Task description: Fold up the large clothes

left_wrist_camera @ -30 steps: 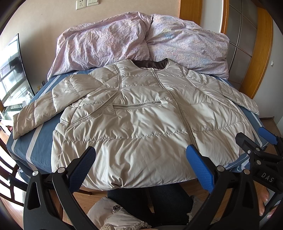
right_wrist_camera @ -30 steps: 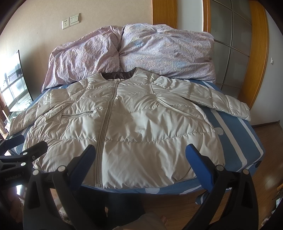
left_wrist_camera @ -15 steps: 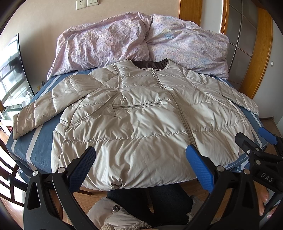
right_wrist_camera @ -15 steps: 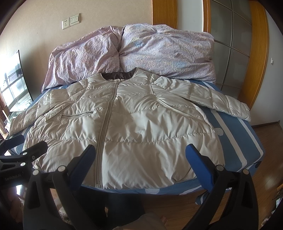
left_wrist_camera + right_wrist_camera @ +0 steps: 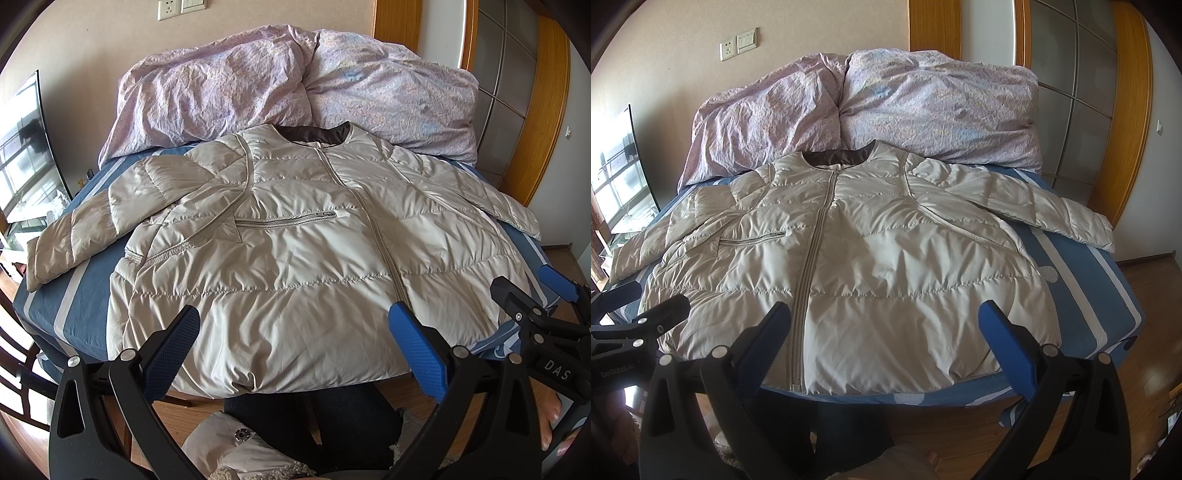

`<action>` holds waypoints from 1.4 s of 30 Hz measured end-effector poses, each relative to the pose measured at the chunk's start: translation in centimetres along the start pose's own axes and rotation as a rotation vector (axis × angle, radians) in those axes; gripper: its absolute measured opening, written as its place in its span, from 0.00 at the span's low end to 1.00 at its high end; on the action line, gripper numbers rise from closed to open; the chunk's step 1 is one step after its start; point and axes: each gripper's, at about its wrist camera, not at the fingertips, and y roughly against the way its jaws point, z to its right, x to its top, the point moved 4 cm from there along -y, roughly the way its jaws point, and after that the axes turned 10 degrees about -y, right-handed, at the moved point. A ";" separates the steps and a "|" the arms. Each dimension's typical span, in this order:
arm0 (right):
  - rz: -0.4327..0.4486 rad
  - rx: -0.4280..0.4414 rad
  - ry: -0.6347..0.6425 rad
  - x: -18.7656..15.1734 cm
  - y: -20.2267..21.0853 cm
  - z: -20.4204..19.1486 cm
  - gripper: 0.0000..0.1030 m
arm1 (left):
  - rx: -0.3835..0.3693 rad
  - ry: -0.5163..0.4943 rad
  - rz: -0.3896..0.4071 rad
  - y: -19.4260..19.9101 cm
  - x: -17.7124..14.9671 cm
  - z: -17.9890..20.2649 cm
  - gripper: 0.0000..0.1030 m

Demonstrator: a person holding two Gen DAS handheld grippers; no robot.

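So on my feeds the beige puffer jacket (image 5: 295, 258) is lying flat, front side up and zipped, on the bed (image 5: 1108, 295) with the blue striped sheet. Collar points toward the crumpled lilac duvet (image 5: 886, 110) by the wall, hem sits at the near edge. Both sleeves are spread out sideways, the one on my left reaching the edge of the mattress. My left gripper (image 5: 295, 350) hovers just short of the hem with its jaws spread wide, nothing in them. Right gripper (image 5: 886, 343) is the same deal: jaws wide apart, empty, off the fabric. Each gripper shows up at the edge of the other's view. Wooden floor (image 5: 1145, 369) below.
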 end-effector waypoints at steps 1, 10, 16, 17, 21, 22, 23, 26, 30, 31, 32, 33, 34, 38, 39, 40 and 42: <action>0.000 0.000 0.001 0.0 0.0 0.0 0.98 | 0.000 0.000 0.000 0.0 0.0 0.0 0.99; -0.001 0.000 0.000 0.0 0.0 0.0 0.98 | -0.001 0.000 -0.001 0.0 0.0 0.0 0.99; -0.001 0.000 0.000 0.0 -0.1 0.0 0.98 | 0.000 0.001 0.000 0.0 0.0 0.0 0.99; 0.000 0.001 0.000 0.0 -0.1 0.0 0.98 | 0.000 0.001 0.000 0.0 0.0 0.0 0.99; -0.001 0.000 -0.001 0.0 -0.2 0.0 0.98 | 0.000 0.000 0.000 0.0 0.0 0.0 0.99; -0.001 0.000 -0.001 0.0 -0.2 0.0 0.98 | 0.000 0.001 0.000 0.0 0.0 0.0 0.99; -0.002 0.000 -0.002 0.0 -0.2 0.0 0.98 | 0.000 0.001 0.000 0.0 0.0 0.0 0.99; -0.002 0.000 -0.002 0.0 -0.2 0.1 0.98 | -0.001 0.001 0.000 0.0 0.0 0.0 0.99; -0.003 0.000 -0.003 0.1 -0.1 0.0 0.98 | 0.000 0.001 -0.001 0.0 0.0 0.0 0.99; -0.003 0.000 -0.004 0.1 -0.1 -0.1 0.98 | 0.000 0.001 -0.001 0.0 0.0 0.0 0.99; -0.004 0.001 -0.005 0.1 0.0 -0.2 0.98 | 0.000 0.001 -0.001 0.0 0.0 0.0 0.99; -0.004 0.001 -0.006 0.2 0.1 -0.3 0.98 | -0.001 0.001 -0.002 0.0 0.0 0.0 0.99; -0.005 0.002 -0.011 0.2 0.1 -0.3 0.98 | -0.001 0.002 -0.004 0.0 0.0 0.0 0.99; -0.011 0.017 -0.075 0.4 -1.2 1.2 0.98 | 0.000 0.014 -0.020 -0.8 0.0 -0.2 0.99; -0.012 0.023 -0.089 0.9 -1.3 1.4 0.98 | -0.005 0.017 -0.027 -0.9 0.1 -0.2 0.99; -0.014 0.030 -0.100 0.9 -1.4 1.6 0.98 | -0.020 0.019 -0.033 -1.4 0.0 -0.3 0.99; -0.022 0.068 -0.148 1.4 -2.2 2.6 0.98 | -0.032 0.017 -0.043 -1.7 0.0 -0.3 0.99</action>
